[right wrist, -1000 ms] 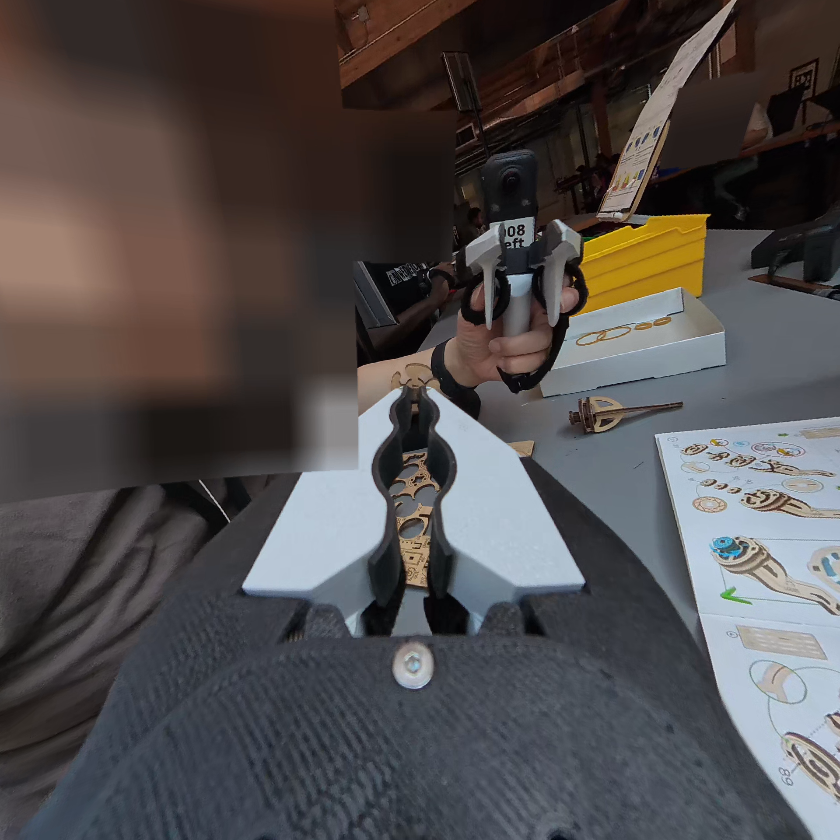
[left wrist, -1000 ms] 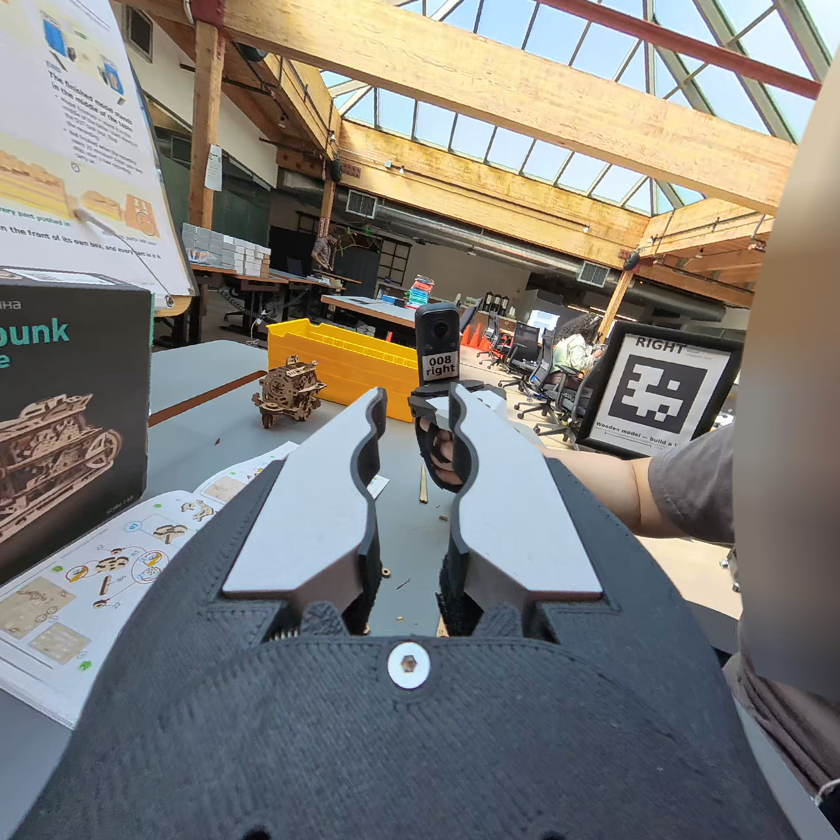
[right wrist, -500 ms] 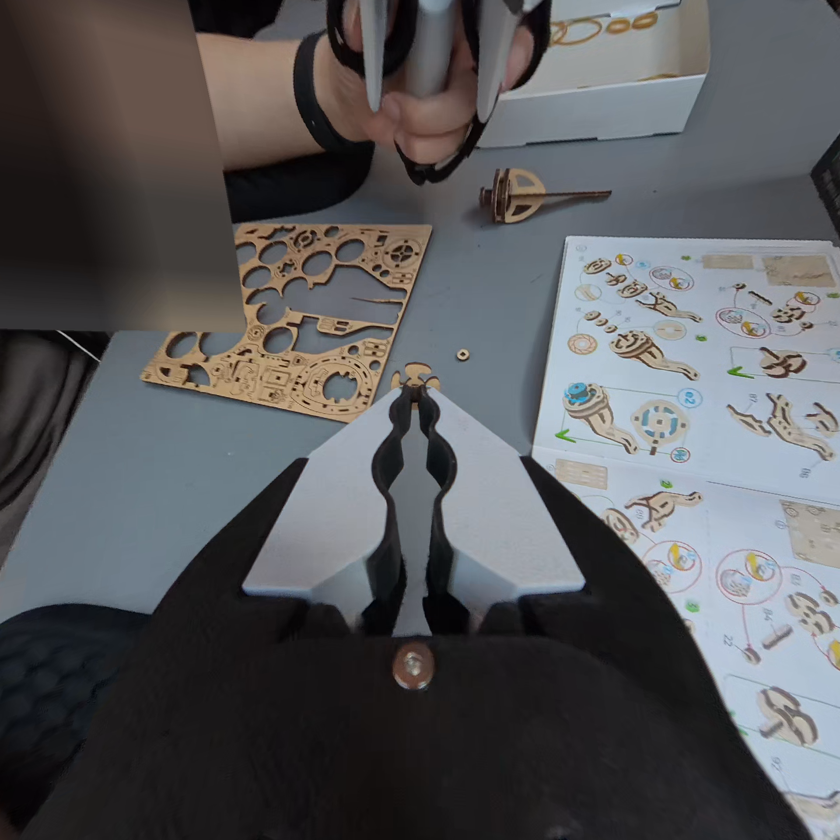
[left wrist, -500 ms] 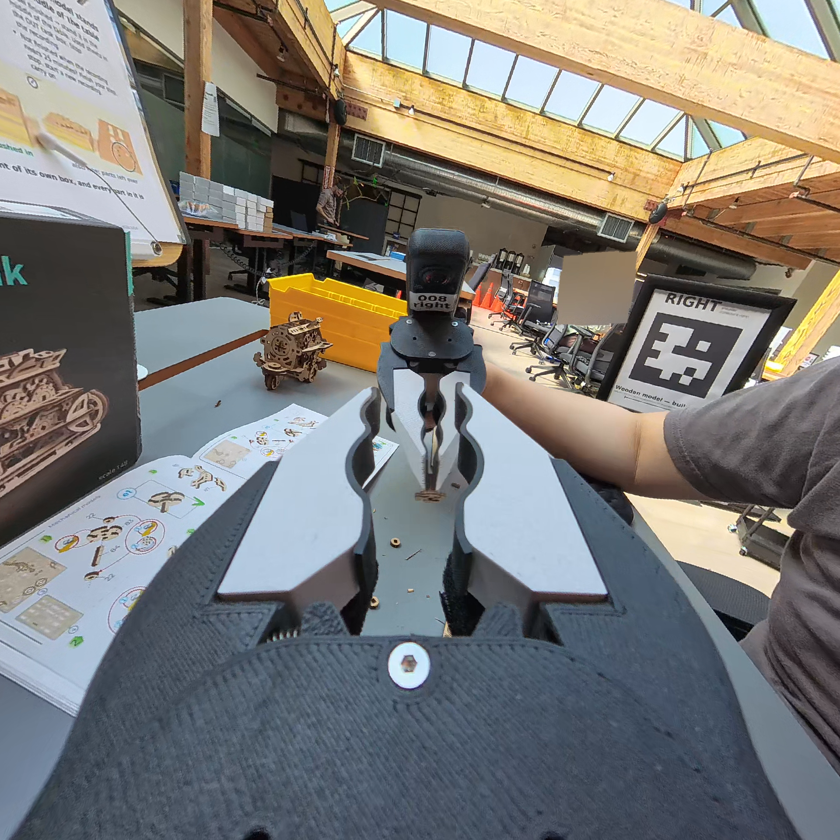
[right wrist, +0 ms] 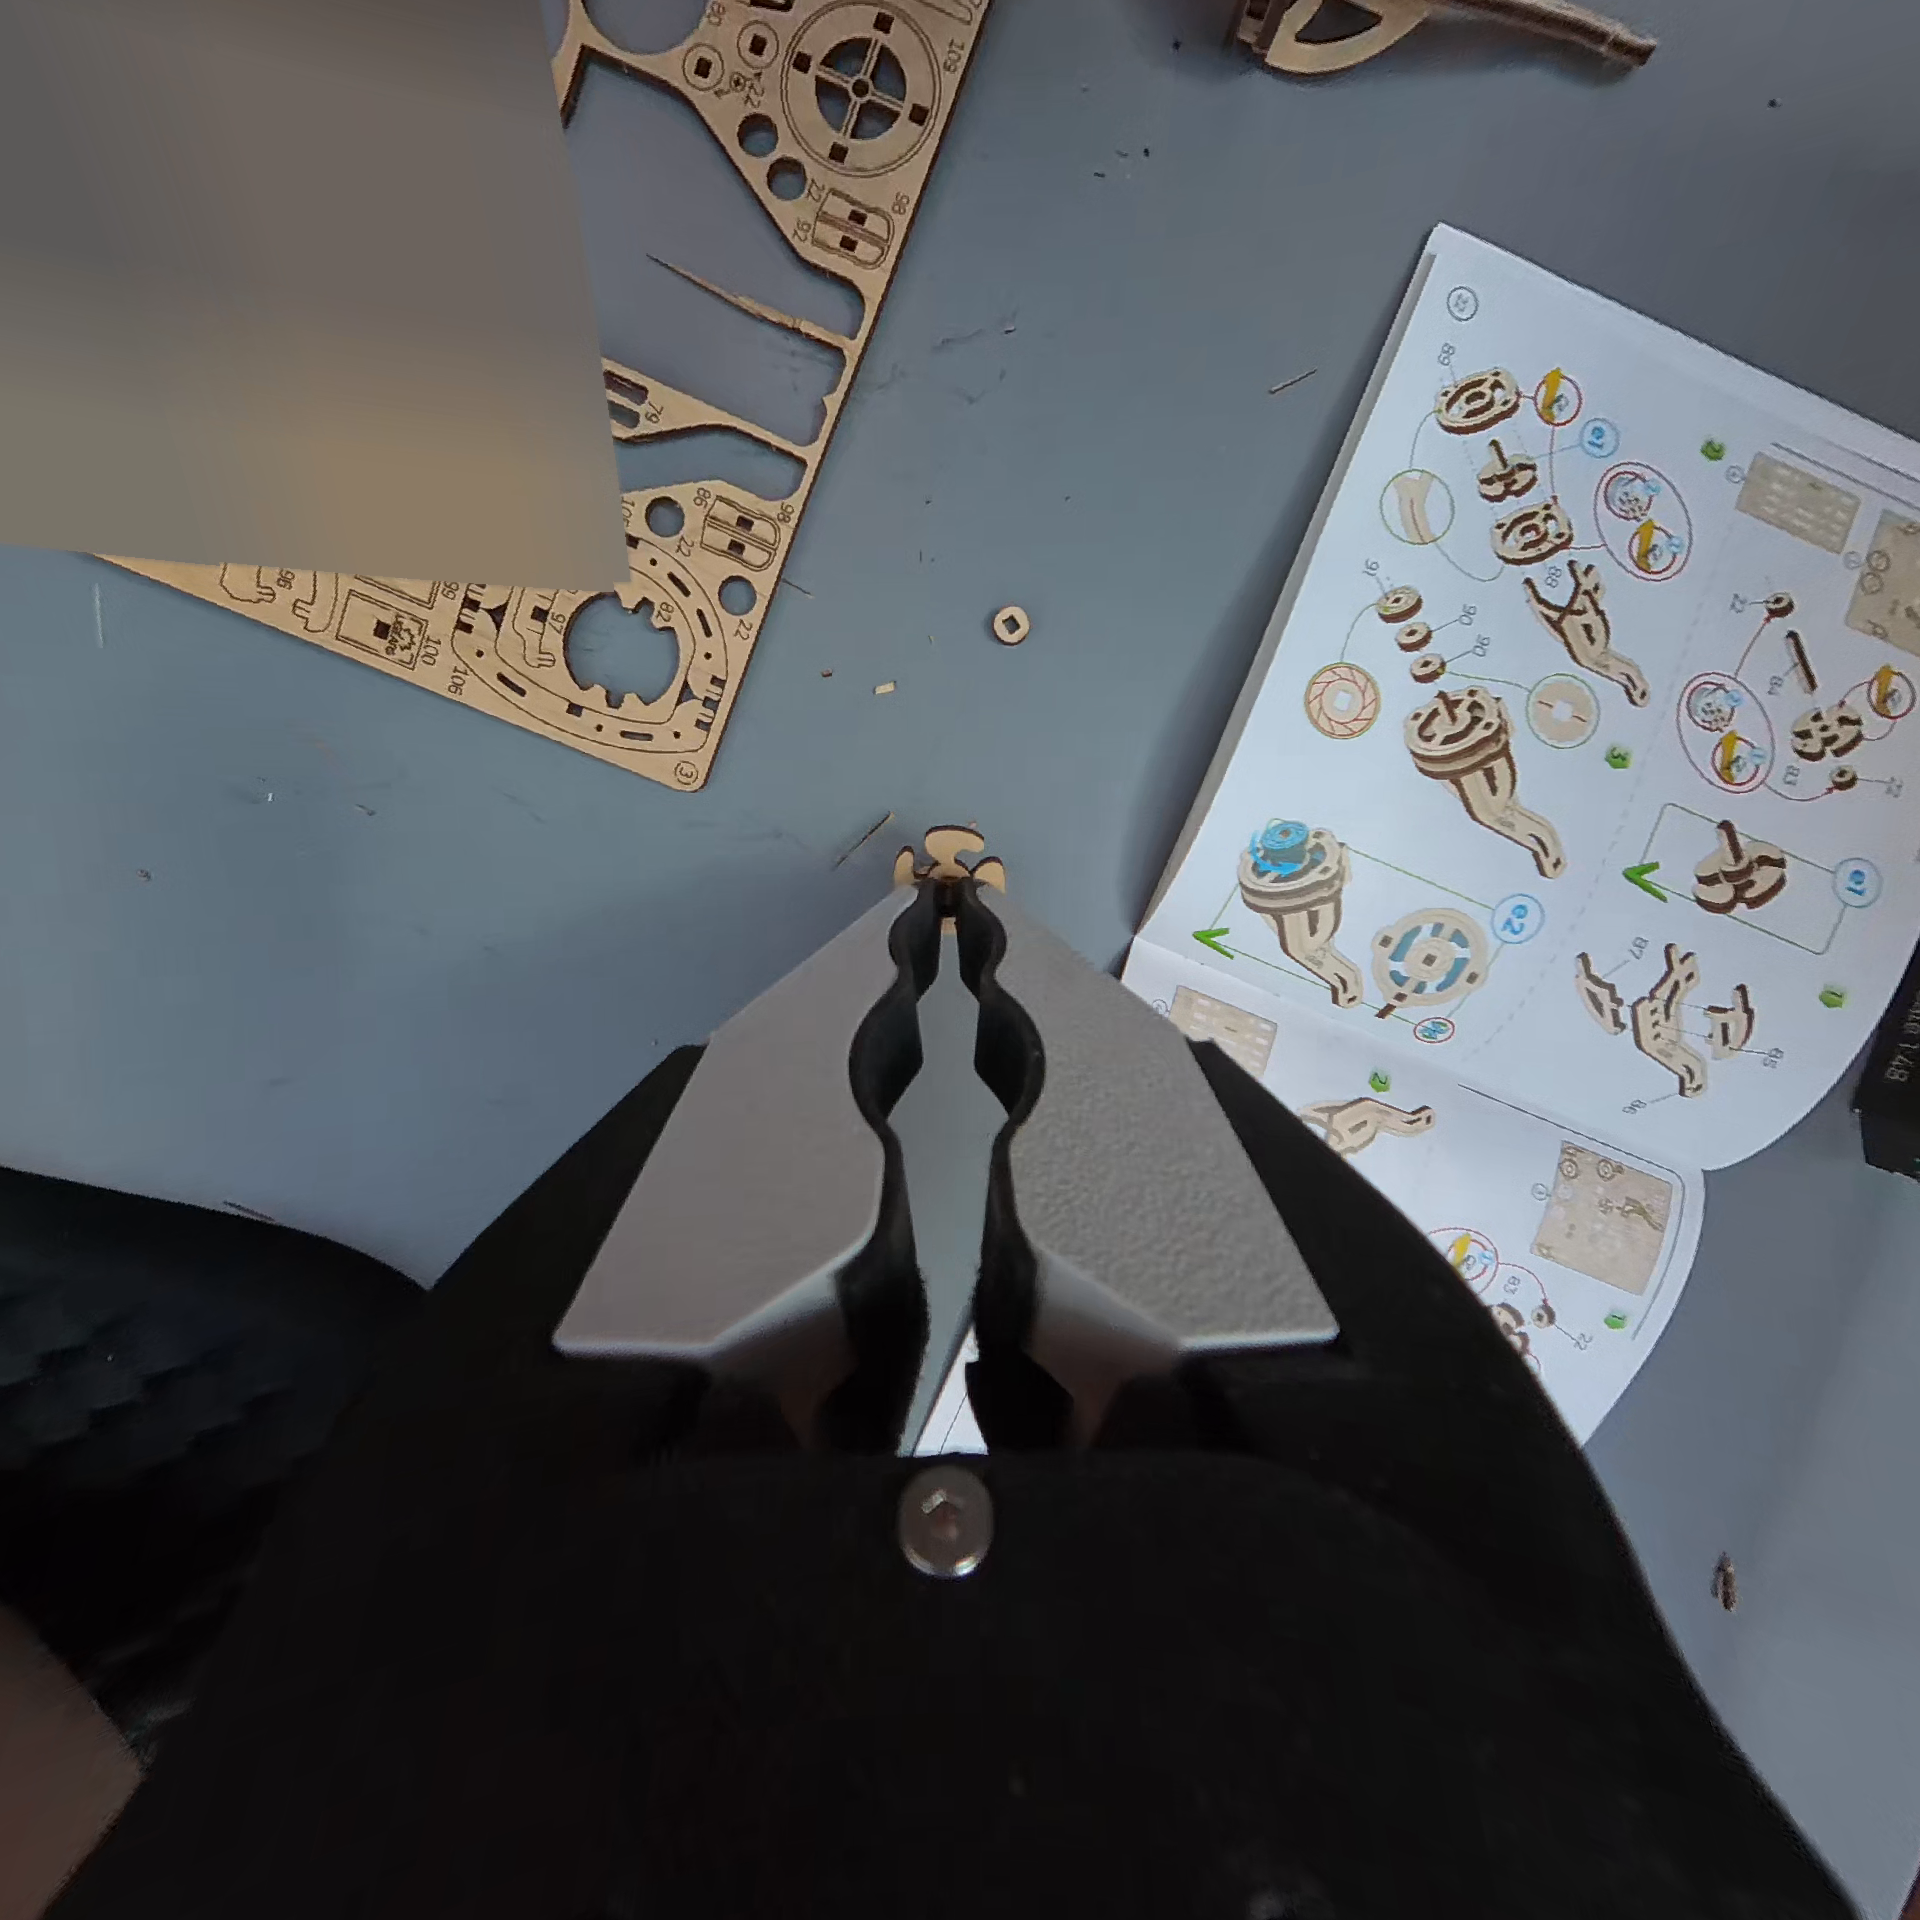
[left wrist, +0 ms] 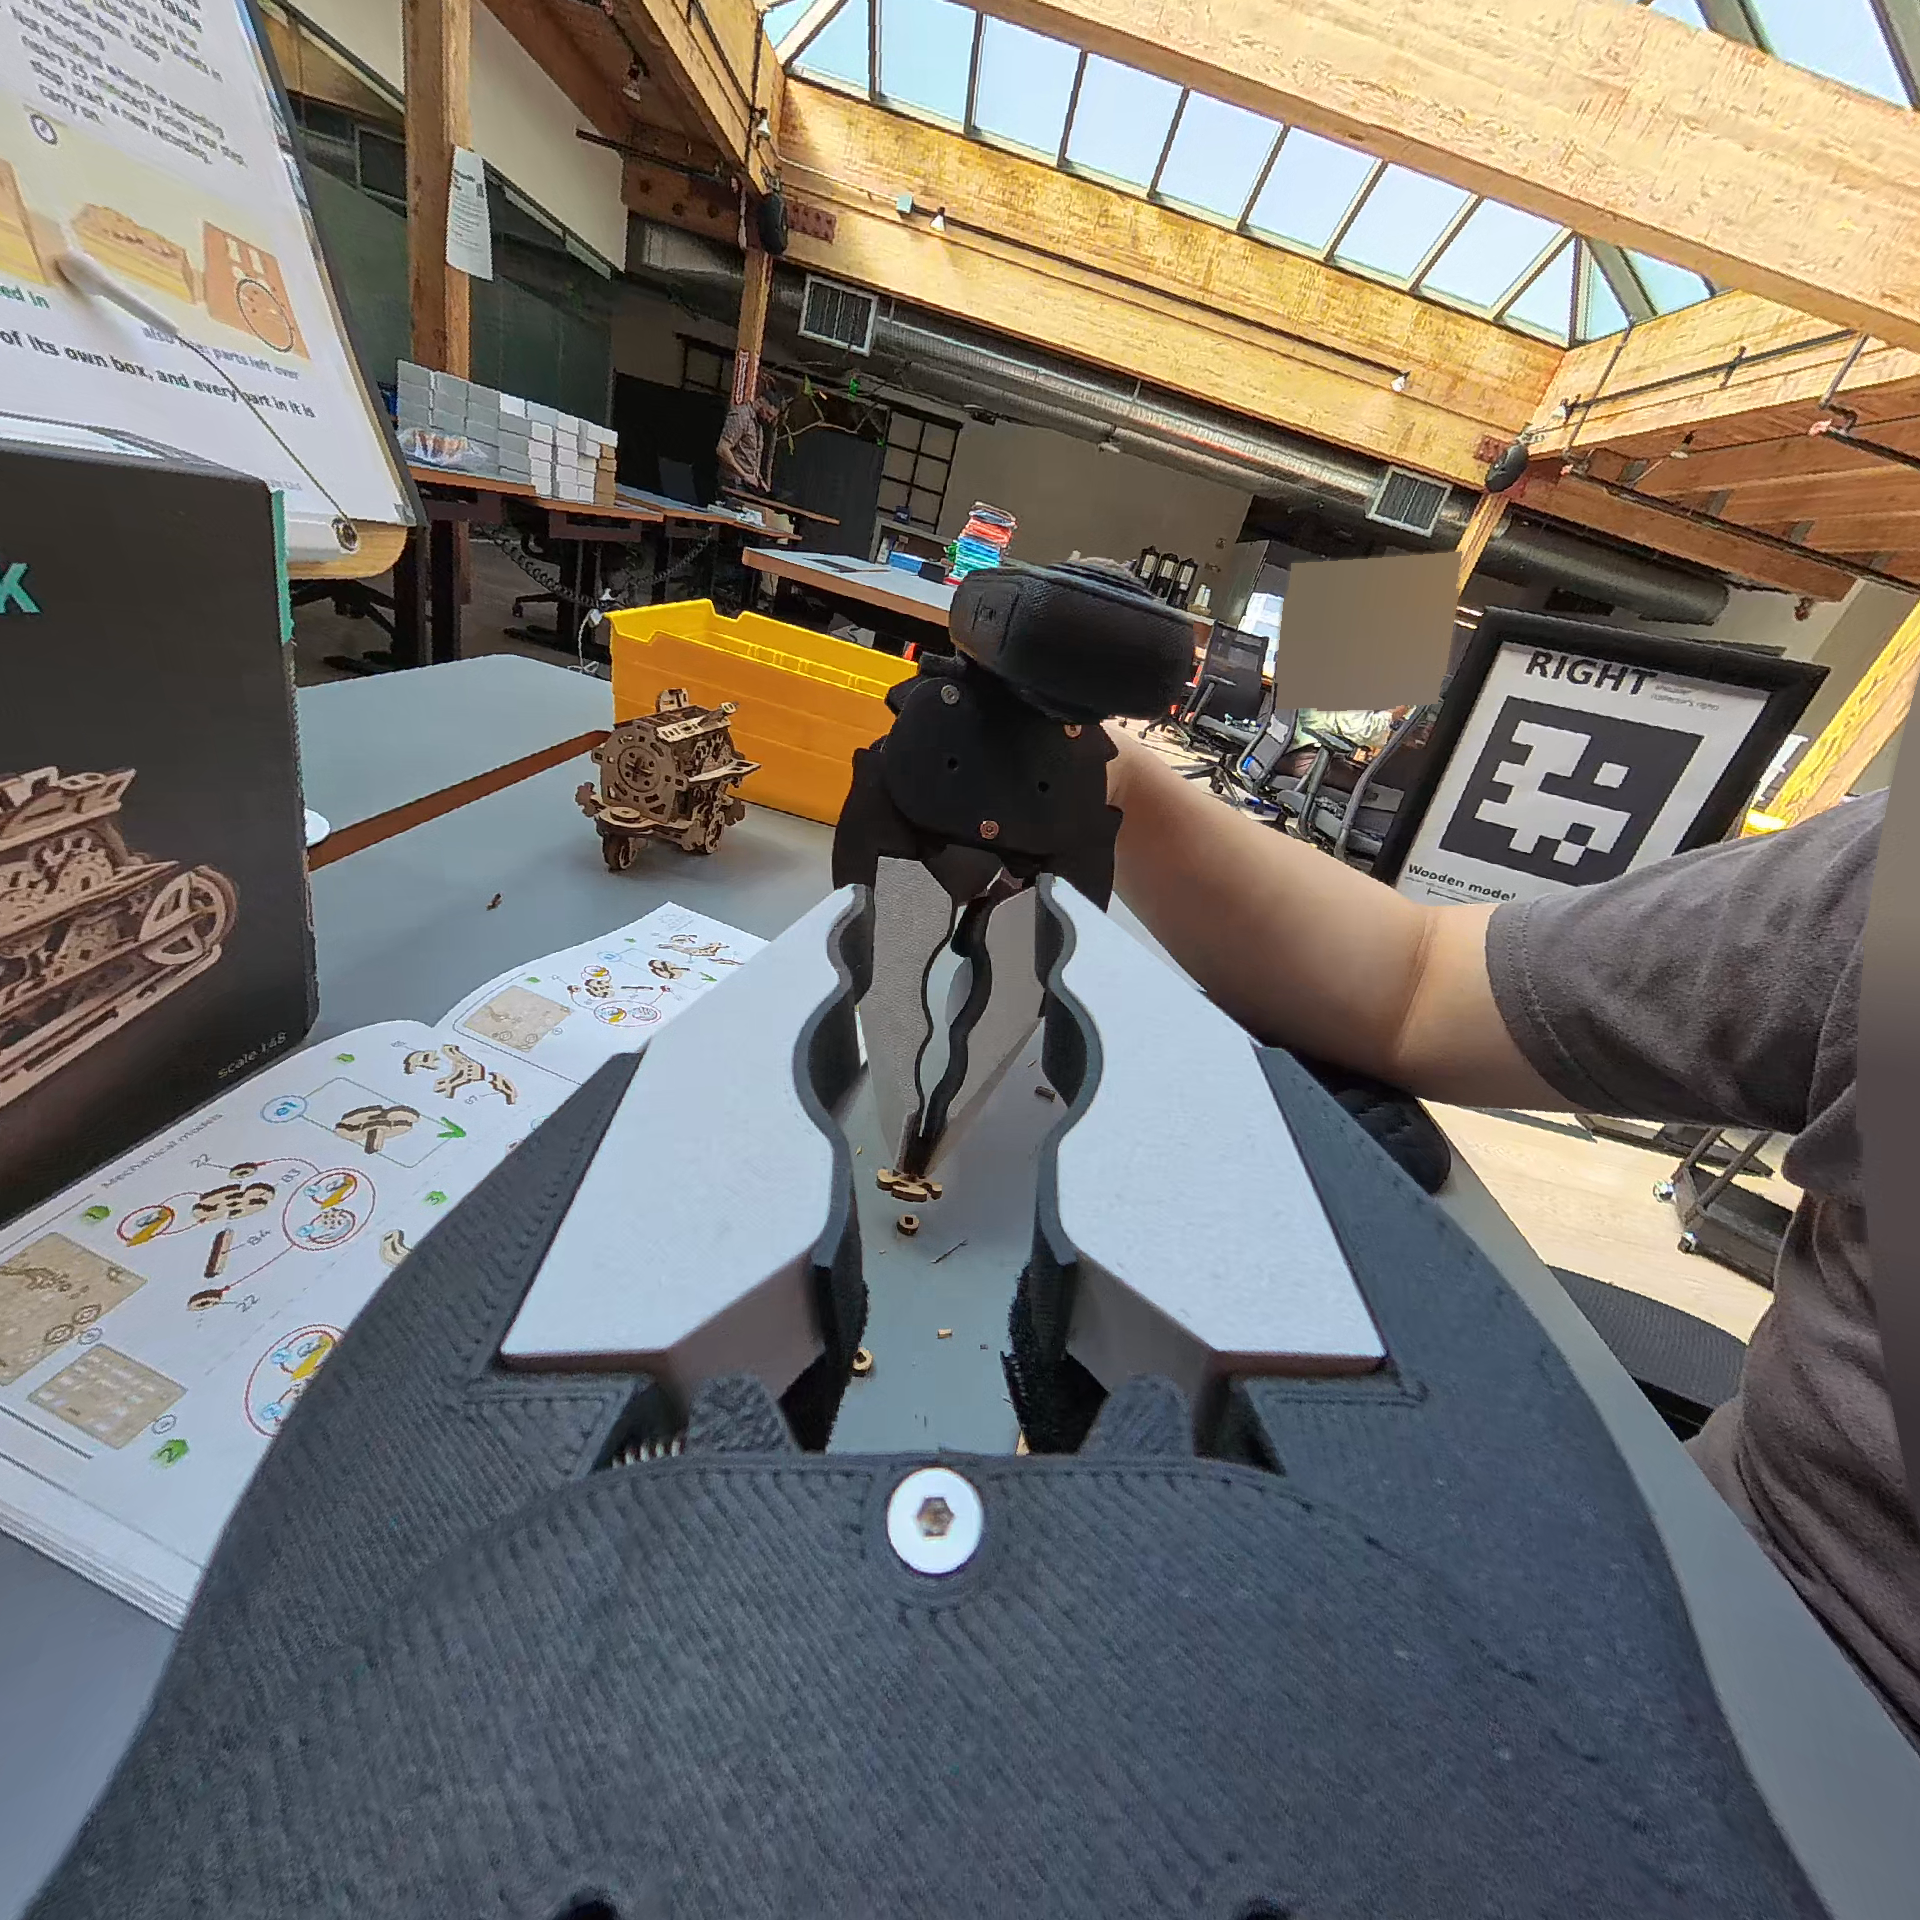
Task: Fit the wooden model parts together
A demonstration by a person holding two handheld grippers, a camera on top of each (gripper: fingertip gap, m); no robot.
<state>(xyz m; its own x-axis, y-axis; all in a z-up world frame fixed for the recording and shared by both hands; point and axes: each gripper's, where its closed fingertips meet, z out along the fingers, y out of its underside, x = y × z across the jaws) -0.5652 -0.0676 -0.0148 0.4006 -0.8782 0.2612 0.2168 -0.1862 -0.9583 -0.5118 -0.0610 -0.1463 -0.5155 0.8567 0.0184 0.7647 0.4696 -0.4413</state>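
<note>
My right gripper [right wrist: 943, 896] points straight down at the grey table and is shut on a small clover-shaped wooden part [right wrist: 940, 854], which sits at or just above the table top. A small wooden washer [right wrist: 1006, 624] lies just beyond it. A laser-cut wooden sheet [right wrist: 665, 644] with several parts punched out lies to the upper left. In the left wrist view my left gripper [left wrist: 945, 899] is open and empty, held low in front of the right gripper [left wrist: 916, 1153], whose tips rest on the clover part [left wrist: 909, 1182], with the washer [left wrist: 909, 1226] beside it.
An open instruction booklet [right wrist: 1558, 727] lies to the right of the part and shows in the left wrist view [left wrist: 260, 1195]. A partly built wooden piece [right wrist: 1351, 31] lies farther off. A finished wooden model [left wrist: 665, 790], a yellow bin [left wrist: 748, 675], a black box [left wrist: 135, 831] and a framed sign [left wrist: 1579, 769] stand around. My right fingertips sit around 15 cm from my left ones. The partly built wooden piece [right wrist: 1351, 31] is about 15 cm from both grippers' fingertips.
My right gripper has tipped from level to straight down and lowered the clover part to the table. My left gripper has stayed open and tilted a little downward.
</note>
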